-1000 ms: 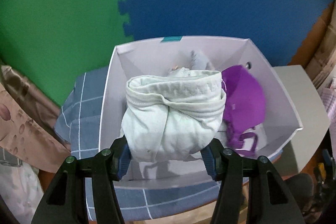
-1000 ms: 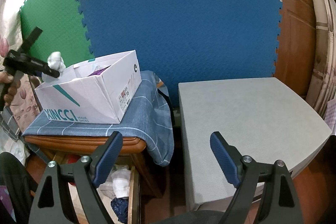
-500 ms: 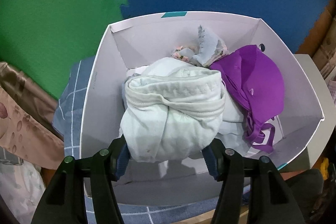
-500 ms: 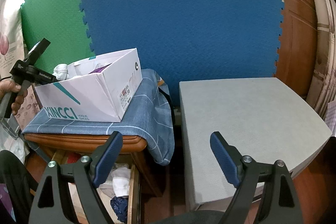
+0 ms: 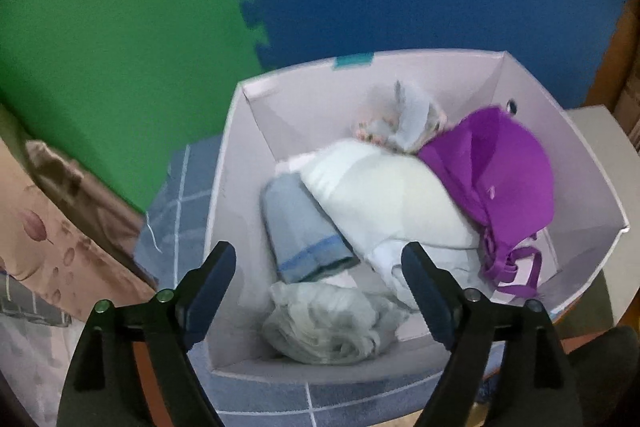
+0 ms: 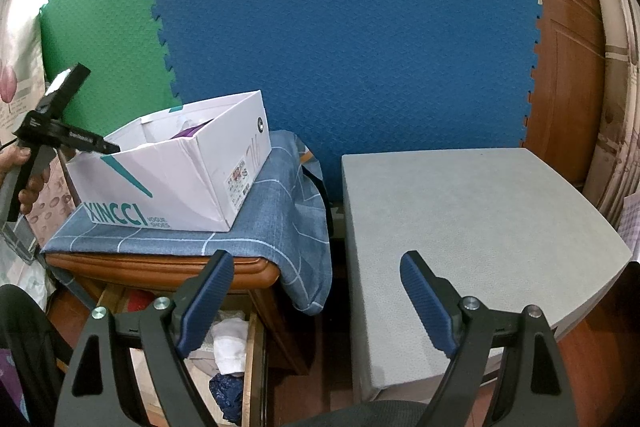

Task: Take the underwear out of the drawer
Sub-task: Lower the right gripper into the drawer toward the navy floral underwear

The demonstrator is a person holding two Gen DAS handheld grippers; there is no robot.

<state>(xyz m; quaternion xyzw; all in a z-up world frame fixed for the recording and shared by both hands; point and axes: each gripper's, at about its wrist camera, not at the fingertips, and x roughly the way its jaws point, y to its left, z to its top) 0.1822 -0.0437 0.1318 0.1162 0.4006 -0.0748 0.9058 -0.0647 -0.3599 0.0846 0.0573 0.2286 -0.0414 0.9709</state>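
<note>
My left gripper (image 5: 318,279) is open and empty above the near end of a white shoe box (image 5: 240,167). A rolled white underwear bundle (image 5: 324,323) lies in the box just below the fingers. Beside it lie a light blue folded piece (image 5: 300,227), a large white garment (image 5: 384,203) and a purple bra (image 5: 500,179). My right gripper (image 6: 316,291) is open and empty over the gap between the box's stand and a grey table (image 6: 472,227). The left gripper also shows in the right wrist view (image 6: 80,143) at the box's (image 6: 180,179) left end. An open drawer (image 6: 228,347) with clothes lies below.
The box stands on a blue checked cloth (image 6: 280,211) over a wooden cabinet (image 6: 160,271). Green and blue foam mats (image 6: 340,47) cover the wall behind. A wooden door (image 6: 568,47) is at the right. Floral fabric (image 5: 44,227) hangs at the left.
My left gripper has opened and let go of the white underwear bundle, which now lies in the box. The right gripper has not moved.
</note>
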